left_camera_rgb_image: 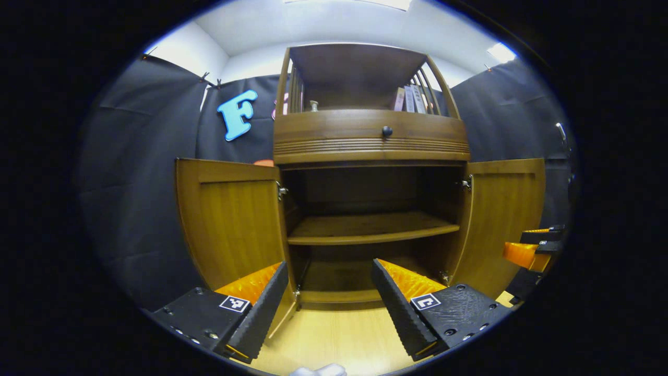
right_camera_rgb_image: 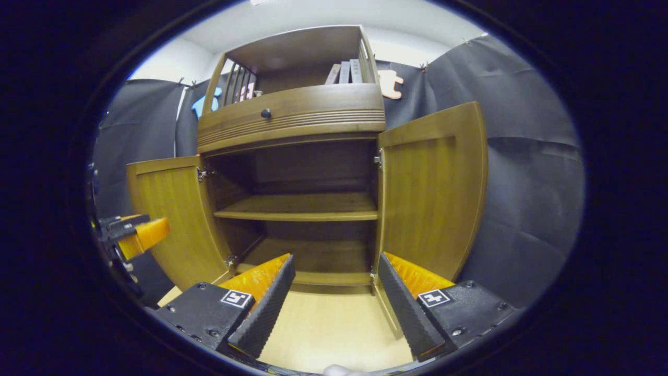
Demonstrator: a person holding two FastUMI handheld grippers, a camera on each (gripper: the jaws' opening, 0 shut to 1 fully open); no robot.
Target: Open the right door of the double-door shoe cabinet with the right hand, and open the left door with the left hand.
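Both doors, left door and right door, stand swung wide; left gripper and right gripper gape empty. Probably finished: withdraw straight back, clear of the door edges.

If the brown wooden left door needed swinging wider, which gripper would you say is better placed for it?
Left, probably. In the left gripper view the open left gripper sits right by the brown wooden left door, which already stands wide open. The right gripper is over by the right door.
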